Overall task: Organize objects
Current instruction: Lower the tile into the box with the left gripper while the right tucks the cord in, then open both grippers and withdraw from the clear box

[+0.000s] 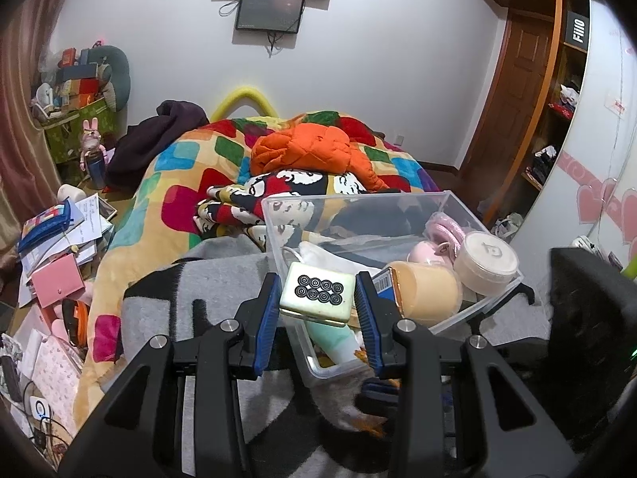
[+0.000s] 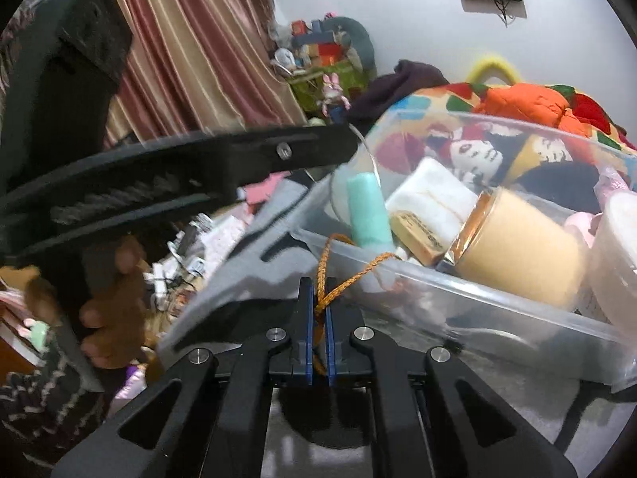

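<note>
My left gripper (image 1: 316, 298) is shut on a cream mahjong-tile-shaped block (image 1: 317, 298) with black rings on its face, held above the near left corner of a clear plastic bin (image 1: 278, 239). The bin holds a mint tube (image 1: 334, 338), a peach-coloured cylinder (image 1: 428, 290), a round cream jar (image 1: 485, 261) and pink items (image 1: 442, 235). My right gripper (image 2: 318, 310) is shut on an orange braided cord (image 2: 330, 290) at the bin's (image 2: 458, 290) near wall. The cord loops up over the rim. The mint tube (image 2: 368, 215) and the peach cylinder (image 2: 521, 247) show there too.
The bin sits on a grey blanket (image 1: 223, 279) on a bed with a colourful quilt (image 1: 167, 183) and an orange jacket (image 1: 310, 151). Papers and boxes (image 1: 59, 247) clutter the left. A wooden door (image 1: 513, 91) and wardrobe stand right. The left gripper's body (image 2: 179, 175) crosses the right wrist view.
</note>
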The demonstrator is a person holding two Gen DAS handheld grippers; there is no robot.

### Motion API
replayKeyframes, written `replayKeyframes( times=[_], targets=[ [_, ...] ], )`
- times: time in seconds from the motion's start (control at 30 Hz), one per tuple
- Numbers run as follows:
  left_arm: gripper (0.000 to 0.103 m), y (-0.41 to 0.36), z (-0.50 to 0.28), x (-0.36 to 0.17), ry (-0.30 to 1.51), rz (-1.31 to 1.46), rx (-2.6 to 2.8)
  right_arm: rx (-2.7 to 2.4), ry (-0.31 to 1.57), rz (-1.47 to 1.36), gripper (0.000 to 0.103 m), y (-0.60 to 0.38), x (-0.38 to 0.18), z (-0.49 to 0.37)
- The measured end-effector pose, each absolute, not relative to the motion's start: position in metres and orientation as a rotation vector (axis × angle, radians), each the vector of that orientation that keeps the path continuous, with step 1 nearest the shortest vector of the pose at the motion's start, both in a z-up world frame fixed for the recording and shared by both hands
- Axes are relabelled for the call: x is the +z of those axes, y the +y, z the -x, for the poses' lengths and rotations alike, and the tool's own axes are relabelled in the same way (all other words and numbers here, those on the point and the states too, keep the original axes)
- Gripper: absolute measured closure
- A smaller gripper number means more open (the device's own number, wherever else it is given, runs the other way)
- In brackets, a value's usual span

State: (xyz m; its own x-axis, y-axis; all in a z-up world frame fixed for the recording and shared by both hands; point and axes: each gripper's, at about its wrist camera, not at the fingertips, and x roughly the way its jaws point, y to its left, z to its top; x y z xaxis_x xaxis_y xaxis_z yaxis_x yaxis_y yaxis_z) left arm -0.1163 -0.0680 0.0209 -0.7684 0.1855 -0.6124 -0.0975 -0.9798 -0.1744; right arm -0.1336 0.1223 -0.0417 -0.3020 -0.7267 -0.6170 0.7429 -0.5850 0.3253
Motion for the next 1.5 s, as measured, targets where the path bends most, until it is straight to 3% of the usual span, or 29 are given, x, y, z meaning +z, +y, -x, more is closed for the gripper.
replayKeyframes(
  times=[0.3,0.93,1.1,1.2,1.27,1.3,1.33,1.5],
  targets=[
    [0.066,-0.069,0.119,0.019,-0.215,1.008,2.813,-2.019,-0.099,-0.850,0.099,0.145,-0.010,0.142],
    [0.066,-0.036,0.134,-0.006,-0.164,1.102,2.692,-2.238,0.017,-0.913,0.098,0.142,0.001,0.200],
    [0.062,-0.034,0.136,-0.009,-0.151,1.113,2.679,-2.159,0.028,-0.988,0.093,0.145,-0.003,0.205],
    [0.058,-0.033,0.136,-0.008,-0.163,1.112,2.669,-2.117,0.033,-0.984,0.071,0.147,-0.002,0.200],
    [0.056,-0.034,0.135,-0.007,-0.161,1.106,2.676,-2.128,0.027,-0.961,0.036,0.151,0.003,0.193],
    [0.055,-0.034,0.135,-0.006,-0.163,1.103,2.677,-2.154,0.037,-0.940,0.030,0.152,0.006,0.190],
    [0.054,-0.034,0.134,-0.005,-0.166,1.098,2.680,-2.185,0.057,-0.911,0.025,0.153,0.009,0.186],
    [0.048,-0.042,0.130,0.000,-0.200,1.084,2.696,-2.197,0.076,-0.898,0.025,0.164,0.015,0.178]
  ],
)
